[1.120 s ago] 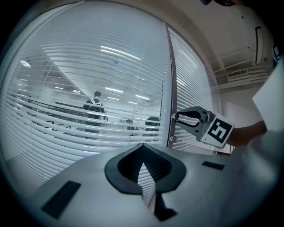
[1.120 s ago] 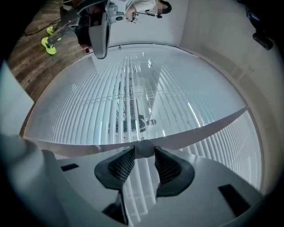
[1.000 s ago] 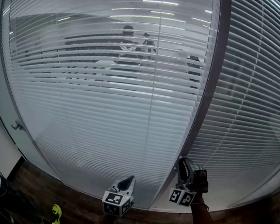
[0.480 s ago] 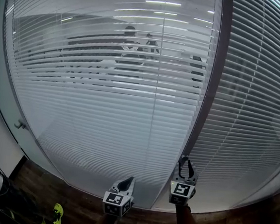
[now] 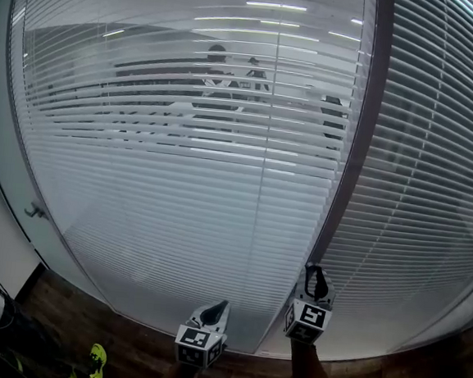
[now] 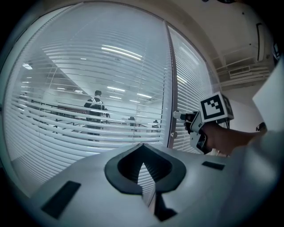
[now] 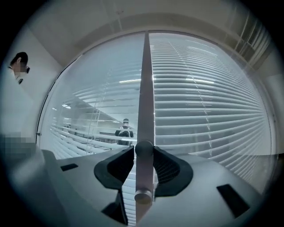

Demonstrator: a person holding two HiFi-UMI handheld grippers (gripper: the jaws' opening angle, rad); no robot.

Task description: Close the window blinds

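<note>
Two white slatted blinds hang behind glass: a wide left blind (image 5: 180,179) with slats part open, and a right blind (image 5: 434,185) with slats nearly flat. A dark frame post (image 5: 355,153) stands between them. A clear tilt wand (image 7: 145,111) hangs in front of that post. My right gripper (image 5: 317,275) (image 7: 144,153) holds the wand near its lower end; its jaws have just been closing, with the wand between the pads. My left gripper (image 5: 218,306) (image 6: 142,146) hovers low before the left blind, shut and empty. The right gripper (image 6: 179,116) also shows in the left gripper view.
Through the left blind a person (image 5: 216,71) stands in a lit office. A door handle (image 5: 33,209) sits on the wall at left. Below is dark wooden flooring (image 5: 123,351), with yellow-green shoes (image 5: 94,361) at bottom left.
My right gripper has rolled about its own axis on the wand, so its marker cube now faces up towards the head camera. The left gripper has stayed put.
</note>
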